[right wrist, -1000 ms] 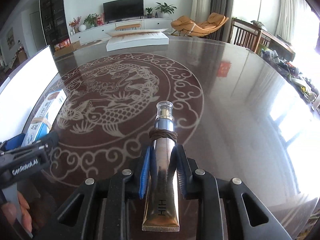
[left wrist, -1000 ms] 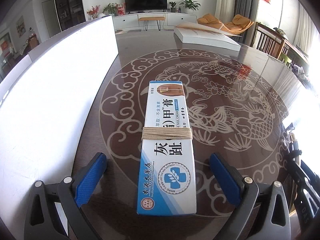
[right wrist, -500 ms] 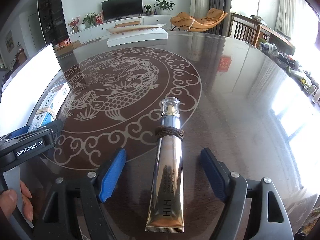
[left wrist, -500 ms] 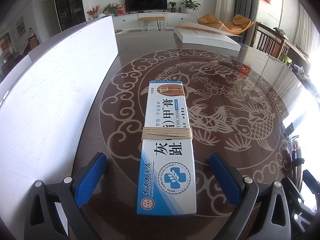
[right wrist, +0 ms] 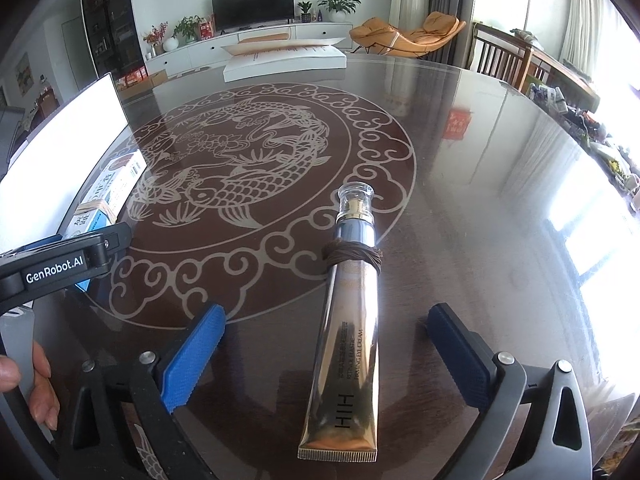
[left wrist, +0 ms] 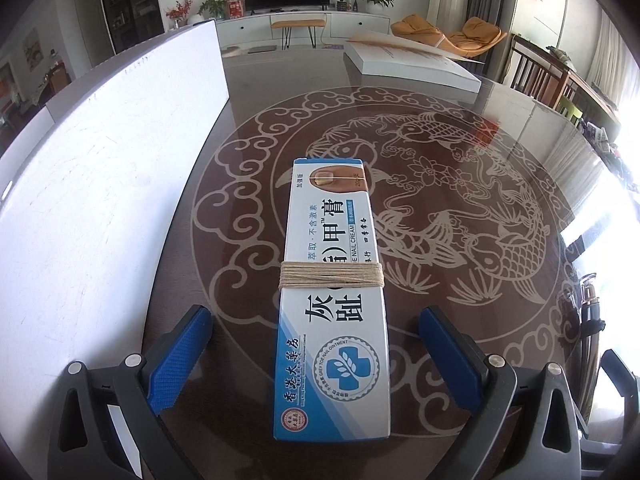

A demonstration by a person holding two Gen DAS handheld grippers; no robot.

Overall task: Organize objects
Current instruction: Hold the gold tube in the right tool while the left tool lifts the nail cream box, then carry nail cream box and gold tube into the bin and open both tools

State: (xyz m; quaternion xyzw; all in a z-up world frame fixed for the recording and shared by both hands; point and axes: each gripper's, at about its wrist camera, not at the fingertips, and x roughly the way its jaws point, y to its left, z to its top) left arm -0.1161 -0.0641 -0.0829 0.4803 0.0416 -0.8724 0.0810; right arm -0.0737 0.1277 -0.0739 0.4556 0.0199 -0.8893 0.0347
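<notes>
Right wrist view: one gold metallic eye-cream tube with a clear cap and a dark cord wound round its neck (right wrist: pixel 347 332), lying flat on the dark glass-topped table with a pale fish-and-cloud pattern (right wrist: pixel 460 152). It lay cap away from the camera, slightly tilted, between the blue pads of the right gripper (right wrist: pixel 326 354). The jaws were opening, wide apart, neither pad touching the tube; judged set down here and let go.

Left wrist view: one white-and-blue rectangular nail-ointment carton bound with tan twine at its middle (left wrist: pixel 334 304), lying flat and lengthwise on the same table. The left gripper (left wrist: pixel 316 354) straddled it, jaws spread, both pads clear of the carton's sides. Judged likewise released, or not yet taken.

Placement: carton just beside a tall white board (left wrist: pixel 104 184) at the table's left; tube well apart to its right, roughly parallel, suggesting a side-by-side row.

Also present: a flat white box (right wrist: pixel 284 58) at the far edge.
</notes>
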